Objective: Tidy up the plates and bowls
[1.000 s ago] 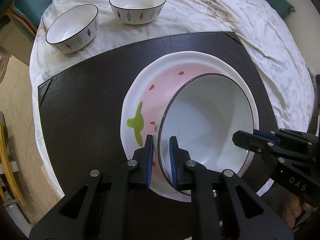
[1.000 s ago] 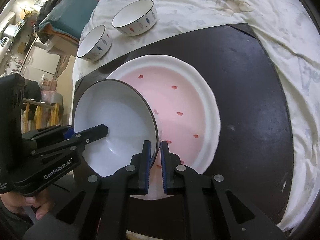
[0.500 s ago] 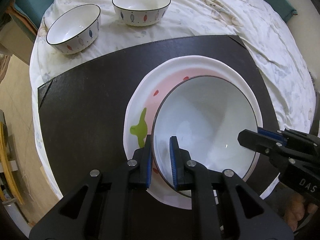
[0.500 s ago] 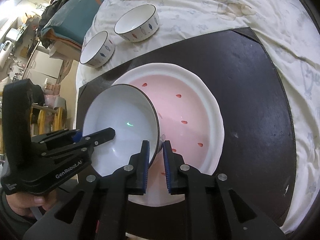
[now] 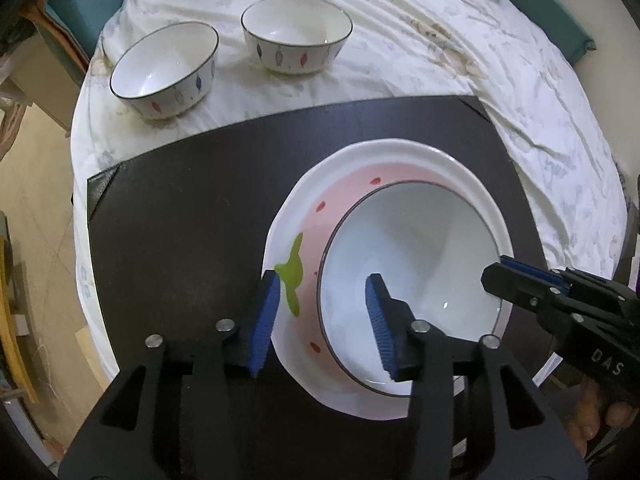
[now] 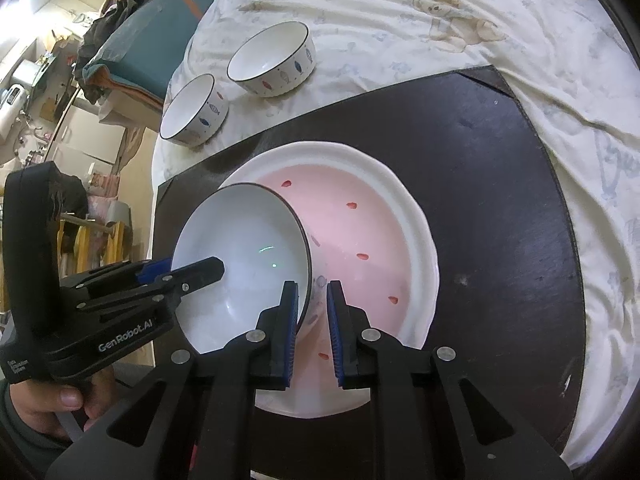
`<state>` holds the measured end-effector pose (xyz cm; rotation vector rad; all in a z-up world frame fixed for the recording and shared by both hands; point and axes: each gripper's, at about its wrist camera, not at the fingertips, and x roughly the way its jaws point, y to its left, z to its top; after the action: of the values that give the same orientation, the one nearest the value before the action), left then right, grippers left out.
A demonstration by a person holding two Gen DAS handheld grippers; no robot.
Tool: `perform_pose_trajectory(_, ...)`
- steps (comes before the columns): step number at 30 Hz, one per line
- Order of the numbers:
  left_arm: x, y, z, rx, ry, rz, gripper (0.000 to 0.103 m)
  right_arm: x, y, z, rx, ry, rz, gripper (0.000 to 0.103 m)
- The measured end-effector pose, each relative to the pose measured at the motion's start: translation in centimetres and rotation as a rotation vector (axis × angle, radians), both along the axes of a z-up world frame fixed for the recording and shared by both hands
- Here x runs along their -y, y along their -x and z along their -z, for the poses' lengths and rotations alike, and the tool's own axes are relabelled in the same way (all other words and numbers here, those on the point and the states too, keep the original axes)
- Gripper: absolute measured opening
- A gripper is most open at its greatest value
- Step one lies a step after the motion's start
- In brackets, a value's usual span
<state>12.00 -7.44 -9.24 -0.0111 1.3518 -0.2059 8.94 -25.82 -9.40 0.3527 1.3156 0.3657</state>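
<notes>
While your left gripper (image 5: 322, 322) gapes around the bowl (image 5: 416, 280) rim and your right gripper (image 6: 312, 330), slightly parted, grips nothing, the bowl may slide on the plate (image 6: 400, 208) at frame centre

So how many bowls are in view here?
3: a large white bowl sits in the pink plate on the dark mat; two fish-patterned bowls stand on the tablecloth beyond, left and right.

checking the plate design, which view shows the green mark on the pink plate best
The left wrist view: the green mark lies uncovered on the pink plate, beside the big bowl. In the right wrist view that bowl covers that side of the plate, so the mark is hidden.
</notes>
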Motion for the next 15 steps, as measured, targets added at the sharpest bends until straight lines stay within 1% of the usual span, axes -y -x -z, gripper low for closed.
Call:
perform_pose_trajectory(1,0.0,0.0,-0.2,0.007,0.003,0.002,0.052,0.1,0.0,-0.1,0.004,0.001,0.004,0.018)
perform_pose_trajectory(4,0.1,0.0,-0.9,0.046,-0.002,0.01,0.066,0.3,-0.1,-0.4,0.018,0.006,0.013,0.018)
perform_pose_trajectory(7,0.0,-0.2,-1.4,0.078,-0.01,0.005,0.069,0.4,-0.2,-0.7,0.027,0.016,0.018,0.018)
perform_pose_trajectory(15,-1.8,-0.6,-2.8,0.117,0.02,-0.057,0.069,0.6,-0.7,-1.1,0.029,0.019,0.052,0.019)
